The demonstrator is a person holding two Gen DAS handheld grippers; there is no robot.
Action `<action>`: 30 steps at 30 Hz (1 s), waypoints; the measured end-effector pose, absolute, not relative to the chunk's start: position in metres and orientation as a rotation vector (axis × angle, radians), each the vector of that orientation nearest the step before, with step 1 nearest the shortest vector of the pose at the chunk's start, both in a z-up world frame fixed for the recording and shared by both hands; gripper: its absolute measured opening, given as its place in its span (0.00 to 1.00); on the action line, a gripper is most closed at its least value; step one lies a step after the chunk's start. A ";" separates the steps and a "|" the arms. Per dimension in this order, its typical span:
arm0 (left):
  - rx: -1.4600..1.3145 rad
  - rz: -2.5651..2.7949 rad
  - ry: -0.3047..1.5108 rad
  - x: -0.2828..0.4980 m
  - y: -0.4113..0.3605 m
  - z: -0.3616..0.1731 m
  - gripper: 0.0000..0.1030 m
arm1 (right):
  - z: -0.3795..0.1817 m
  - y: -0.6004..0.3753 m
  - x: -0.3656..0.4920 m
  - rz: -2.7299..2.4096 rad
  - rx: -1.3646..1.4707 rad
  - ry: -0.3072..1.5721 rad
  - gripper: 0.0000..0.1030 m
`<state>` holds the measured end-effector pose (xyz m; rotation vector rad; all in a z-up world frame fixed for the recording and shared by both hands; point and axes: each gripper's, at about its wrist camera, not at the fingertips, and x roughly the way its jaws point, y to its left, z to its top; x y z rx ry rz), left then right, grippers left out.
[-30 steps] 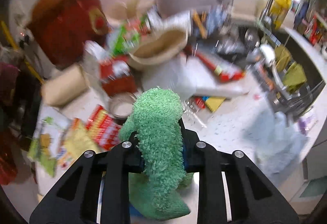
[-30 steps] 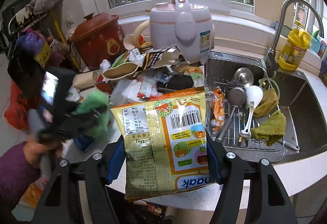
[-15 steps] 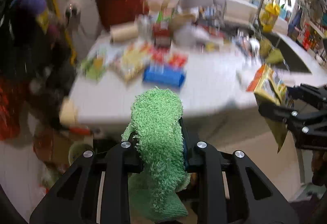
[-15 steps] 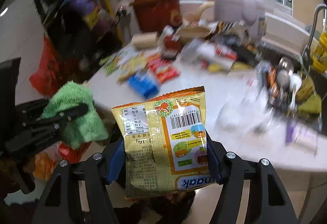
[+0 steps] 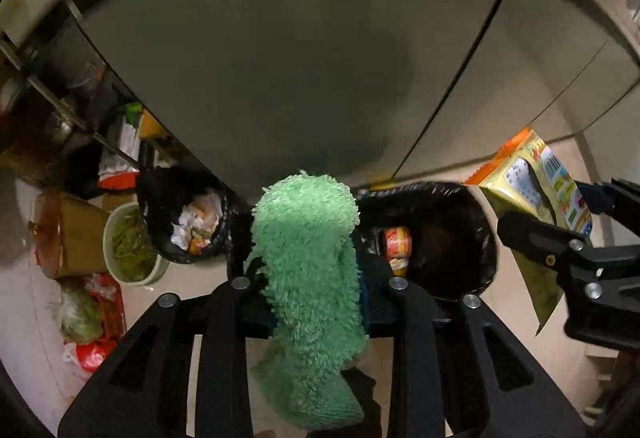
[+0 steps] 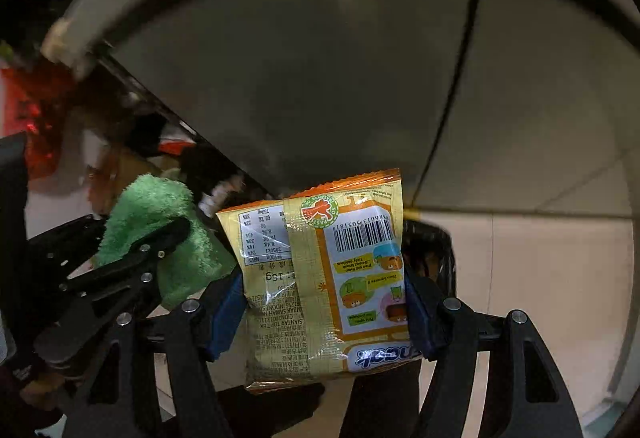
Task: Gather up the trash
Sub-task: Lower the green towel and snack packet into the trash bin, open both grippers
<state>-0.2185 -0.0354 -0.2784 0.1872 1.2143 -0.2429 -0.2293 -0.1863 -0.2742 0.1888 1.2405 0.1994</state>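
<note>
Your left gripper point(image 5: 314, 282) is opening around the green cloth point(image 5: 308, 266). Your right gripper point(image 6: 324, 298), at three o'clock, squeezes the snack bag point(image 6: 320, 278).

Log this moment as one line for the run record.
left tongs: opening, green cloth between | right tongs: gripping snack packet | both above black-lined bins
</note>
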 end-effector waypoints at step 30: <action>0.161 -0.146 1.222 -0.198 -0.008 -0.201 0.86 | -0.155 -0.244 -0.210 0.052 0.127 1.104 0.95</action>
